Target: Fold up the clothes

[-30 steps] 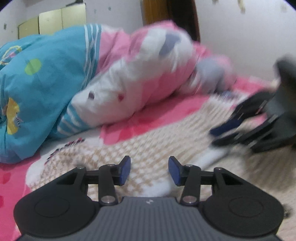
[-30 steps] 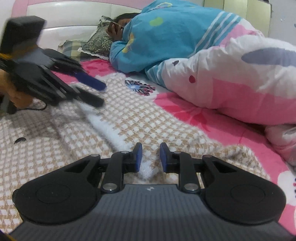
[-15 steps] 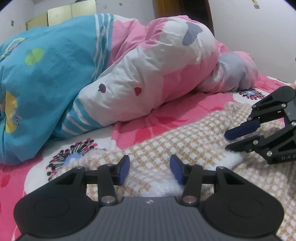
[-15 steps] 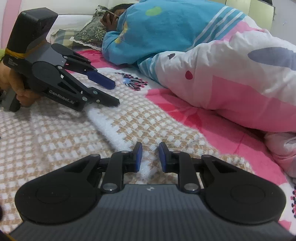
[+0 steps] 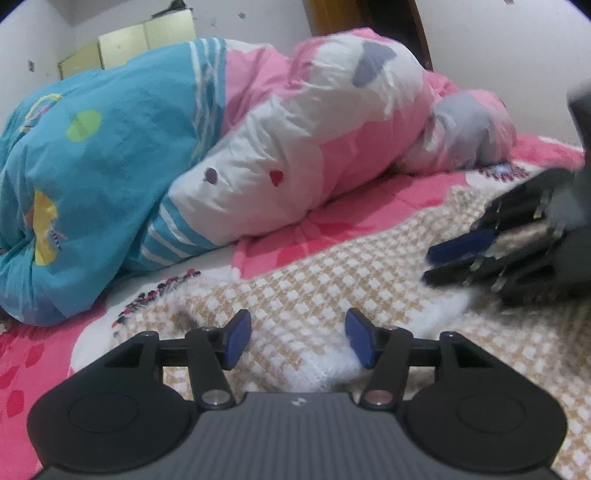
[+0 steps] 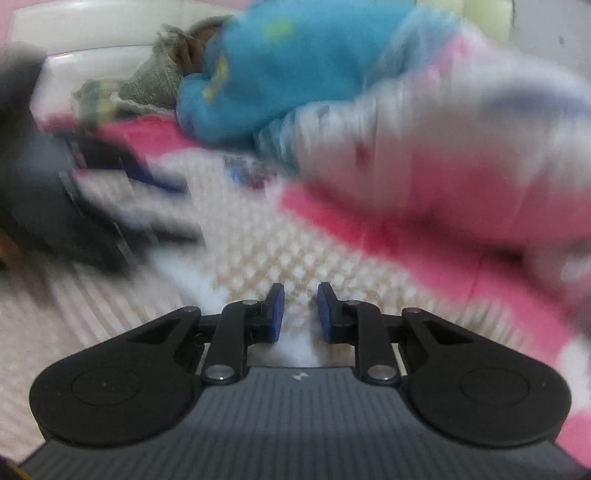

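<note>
A beige-and-white checked knit garment (image 5: 332, 280) with a fluffy white trim (image 5: 317, 369) lies spread on the pink bed. My left gripper (image 5: 297, 341) hovers low over it. Its jaws are opening, and the trim lies below and between the pads without being pressed. My right gripper (image 6: 298, 314) has its pads close together, with white trim (image 6: 297, 343) filling the narrow gap. It shows blurred at the right of the left wrist view (image 5: 430, 266). In the right wrist view the left gripper (image 6: 177, 206) is a blur at the left.
A bulky duvet (image 5: 295, 147) in blue, white and pink lies along the far side of the garment. A person (image 6: 192, 51) lies under it, head on a pillow (image 6: 155, 81) by the white headboard (image 6: 92, 29). Pink sheet (image 5: 332, 229) shows between the duvet and the garment.
The left jaws have spread wider over the white trim. The right gripper has shifted and its view is now motion-blurred; its pads keep the same narrow gap.
</note>
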`<state>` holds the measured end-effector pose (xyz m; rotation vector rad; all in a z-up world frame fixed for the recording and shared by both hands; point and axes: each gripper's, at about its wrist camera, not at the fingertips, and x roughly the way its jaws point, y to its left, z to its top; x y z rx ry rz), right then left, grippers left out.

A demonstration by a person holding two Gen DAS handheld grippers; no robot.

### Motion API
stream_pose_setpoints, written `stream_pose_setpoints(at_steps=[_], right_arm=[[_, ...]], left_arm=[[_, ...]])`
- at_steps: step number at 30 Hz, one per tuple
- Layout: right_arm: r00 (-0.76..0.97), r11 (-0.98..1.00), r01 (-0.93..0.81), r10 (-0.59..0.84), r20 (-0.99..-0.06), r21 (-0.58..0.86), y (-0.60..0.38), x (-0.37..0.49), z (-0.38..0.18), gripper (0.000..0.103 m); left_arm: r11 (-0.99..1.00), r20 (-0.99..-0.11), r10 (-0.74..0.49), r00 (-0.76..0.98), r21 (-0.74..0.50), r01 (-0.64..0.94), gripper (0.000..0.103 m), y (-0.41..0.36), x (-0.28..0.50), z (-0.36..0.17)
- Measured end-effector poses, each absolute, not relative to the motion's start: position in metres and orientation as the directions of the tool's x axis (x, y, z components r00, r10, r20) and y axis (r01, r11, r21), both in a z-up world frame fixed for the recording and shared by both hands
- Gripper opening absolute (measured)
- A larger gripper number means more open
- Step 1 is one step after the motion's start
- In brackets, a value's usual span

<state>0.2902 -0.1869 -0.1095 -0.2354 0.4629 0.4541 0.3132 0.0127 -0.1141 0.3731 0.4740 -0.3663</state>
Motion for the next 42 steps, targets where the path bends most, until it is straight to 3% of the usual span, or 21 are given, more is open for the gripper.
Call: stream_pose_setpoints(at_steps=[10, 14, 23, 28, 33, 35, 42], right_arm=[[0.831, 0.886, -0.440, 0.340, -0.440, -0.146, -0.182, 0.282, -0.110, 0.018], [0.835, 0.886, -0.434, 0.330, -0.439, -0.160, -0.181, 0.281, -0.110, 0.018], [0.830, 0.891, -0.439, 0.352, -0.432, -0.117, -0.187, 0.282, -0.108, 0.018], [0.852, 0.932, -0.353, 0.357, -0.383, 0.082, -0.211, 0.285, -0.073, 0.019], [0.847, 0.951, -0.280, 0.309, -0.433, 0.131, -0.204, 0.307, -0.071, 0.017], [0.824, 0.958, -0.261, 0.284, -0.491, 0.117, -0.198, 0.316, -0.107, 0.017], [0.856, 0.970, -0.244, 0.226, -0.464, 0.022, -0.187, 0.307, -0.109, 0.016]], left_arm=[[0.880, -0.488, -0.273, 0.829, 0.223, 0.420, 0.065, -0.010, 0.324, -0.080], [0.901, -0.536, -0.208, 0.818, 0.221, 0.374, 0.078, -0.021, 0.350, -0.112], [0.921, -0.513, -0.222, 0.829, 0.169, 0.351, 0.079, -0.013, 0.347, -0.115], [0.931, -0.513, -0.216, 0.831, 0.147, 0.333, 0.079, -0.012, 0.347, -0.115], [0.942, -0.520, -0.194, 0.832, 0.137, 0.305, 0.080, -0.014, 0.346, -0.115], [0.944, -0.524, -0.184, 0.832, 0.142, 0.298, 0.080, -0.017, 0.346, -0.117], [0.964, -0.510, -0.150, 0.847, 0.116, 0.240, 0.081, -0.016, 0.338, -0.118]])
